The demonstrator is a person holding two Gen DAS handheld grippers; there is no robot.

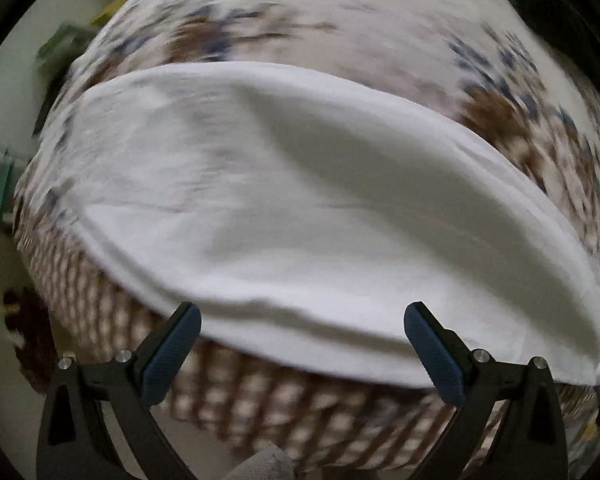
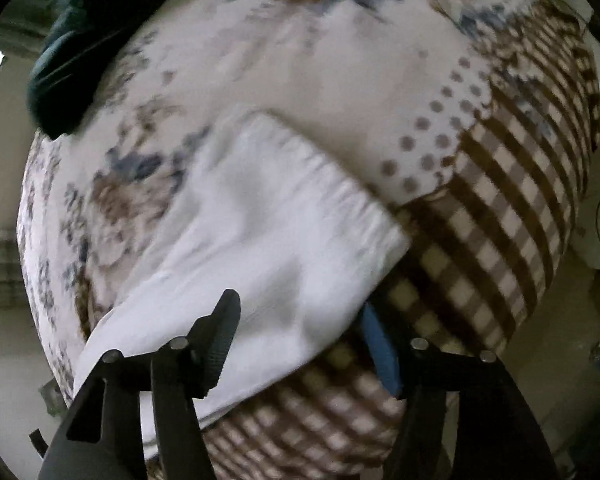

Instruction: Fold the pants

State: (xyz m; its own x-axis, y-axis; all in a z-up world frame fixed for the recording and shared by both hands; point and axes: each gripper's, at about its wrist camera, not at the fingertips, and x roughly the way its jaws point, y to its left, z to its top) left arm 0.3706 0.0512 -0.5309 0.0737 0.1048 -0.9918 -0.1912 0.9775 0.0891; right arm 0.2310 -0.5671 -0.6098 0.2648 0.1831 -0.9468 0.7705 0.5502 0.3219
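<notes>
Our left gripper [image 1: 302, 328] has its fingers spread wide with nothing between them, right at the near edge of the white pants [image 1: 308, 216]. Our right gripper [image 2: 300, 328] is spread too, straddling the pants' edge. They're lying on the patterned bedspread [image 2: 480, 208].

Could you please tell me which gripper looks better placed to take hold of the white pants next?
Probably the right gripper: its open jaws already straddle the near edge of the white cotton pants. The left gripper is open too, just short of the hem.
</notes>
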